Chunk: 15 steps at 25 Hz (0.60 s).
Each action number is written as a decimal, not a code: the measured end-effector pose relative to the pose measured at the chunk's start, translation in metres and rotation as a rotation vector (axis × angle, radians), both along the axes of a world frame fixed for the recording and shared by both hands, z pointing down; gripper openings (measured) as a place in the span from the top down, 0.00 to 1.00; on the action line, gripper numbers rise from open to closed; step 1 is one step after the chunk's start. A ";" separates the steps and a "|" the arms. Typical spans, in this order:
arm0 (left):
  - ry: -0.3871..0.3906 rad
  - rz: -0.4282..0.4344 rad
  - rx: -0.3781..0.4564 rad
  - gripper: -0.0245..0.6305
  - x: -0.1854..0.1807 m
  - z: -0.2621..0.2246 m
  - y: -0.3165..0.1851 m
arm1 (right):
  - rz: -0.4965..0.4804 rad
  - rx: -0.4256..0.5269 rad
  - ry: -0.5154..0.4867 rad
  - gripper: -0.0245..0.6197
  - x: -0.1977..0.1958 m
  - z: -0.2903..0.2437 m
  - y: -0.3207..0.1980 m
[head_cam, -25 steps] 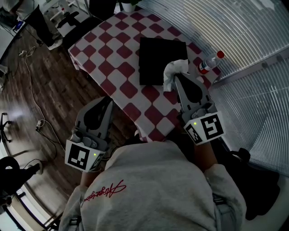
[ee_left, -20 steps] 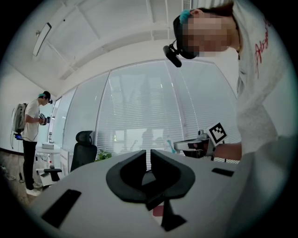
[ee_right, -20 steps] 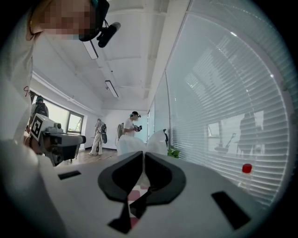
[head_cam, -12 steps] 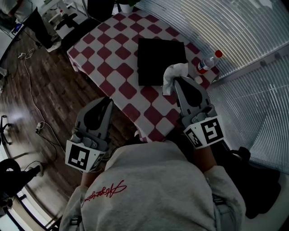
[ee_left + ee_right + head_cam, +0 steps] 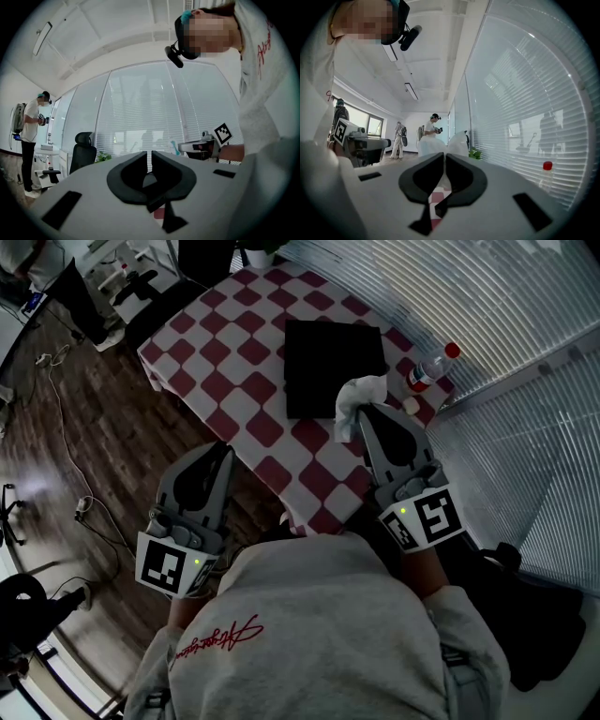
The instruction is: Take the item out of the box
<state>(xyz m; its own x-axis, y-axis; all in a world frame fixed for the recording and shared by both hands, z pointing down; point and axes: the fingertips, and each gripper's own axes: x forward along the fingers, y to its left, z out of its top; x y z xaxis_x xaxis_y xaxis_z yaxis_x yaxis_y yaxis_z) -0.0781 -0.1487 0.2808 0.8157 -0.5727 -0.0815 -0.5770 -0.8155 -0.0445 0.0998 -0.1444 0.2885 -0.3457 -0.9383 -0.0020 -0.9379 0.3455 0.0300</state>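
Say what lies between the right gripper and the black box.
A white cloth, held by the right gripper, at the edge of the black box: head view.

Dim and bluish from the head view, lit by daylight through the blinds (image 5: 525, 315); wood floor (image 5: 84, 427) smeared toward the left edge. Heavy fisheye bending and black vignette in both gripper views, bright haze at the windows, white cloth (image 5: 457, 140) nearly bleached out.

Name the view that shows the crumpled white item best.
The head view: the whole white item shows at the right tool's tip, by the black box's corner. The right gripper view shows only its top above the shut jaws. The left gripper view does not show it.
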 end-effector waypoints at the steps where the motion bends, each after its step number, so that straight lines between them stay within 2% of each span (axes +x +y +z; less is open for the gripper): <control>1: 0.000 0.001 0.001 0.90 0.000 0.000 0.000 | 0.001 0.000 -0.002 0.92 0.000 0.000 0.000; 15: -0.002 0.020 0.002 0.90 0.001 -0.001 -0.001 | 0.011 -0.008 -0.020 0.92 0.000 0.004 0.007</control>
